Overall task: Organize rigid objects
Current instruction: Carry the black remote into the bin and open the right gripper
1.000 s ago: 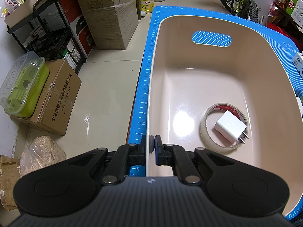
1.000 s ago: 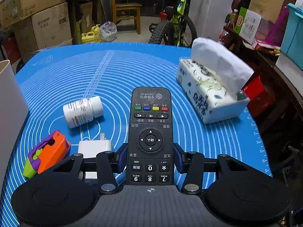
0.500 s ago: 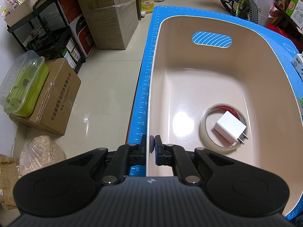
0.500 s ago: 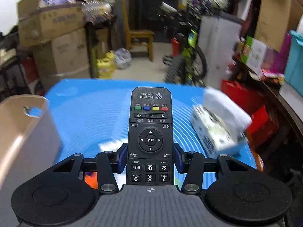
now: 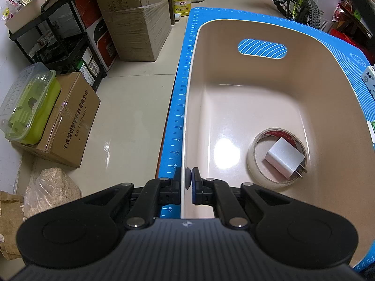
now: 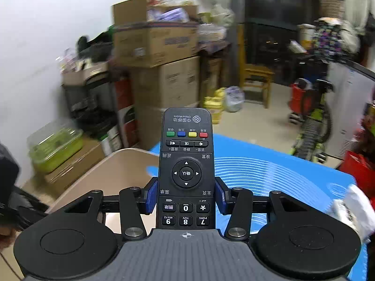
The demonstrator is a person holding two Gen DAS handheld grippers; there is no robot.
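A beige plastic bin (image 5: 269, 75) stands on the blue mat (image 5: 178, 121). My left gripper (image 5: 186, 182) is shut on the bin's near left rim, one pad on each side of the wall. Inside the bin lies a roll of clear tape (image 5: 254, 161) with a white charger plug (image 5: 284, 158) resting in its hole. My right gripper (image 6: 186, 195) is shut on a black remote control (image 6: 186, 154), held by its sides with the buttons facing up, in the air above the mat (image 6: 269, 175). The bin (image 6: 110, 175) shows at lower left in the right wrist view.
Cardboard boxes (image 5: 138, 18), a black rack (image 5: 58, 30) and a green lidded container (image 5: 28, 107) stand on the floor left of the table. A bicycle (image 5: 295, 2) stands behind. A tissue box (image 6: 354, 210) sits at the mat's right edge.
My right gripper has lifted the remote up off the mat and swung left toward the bin; the bottle, toy and charger have left its view. The left gripper has kept still.
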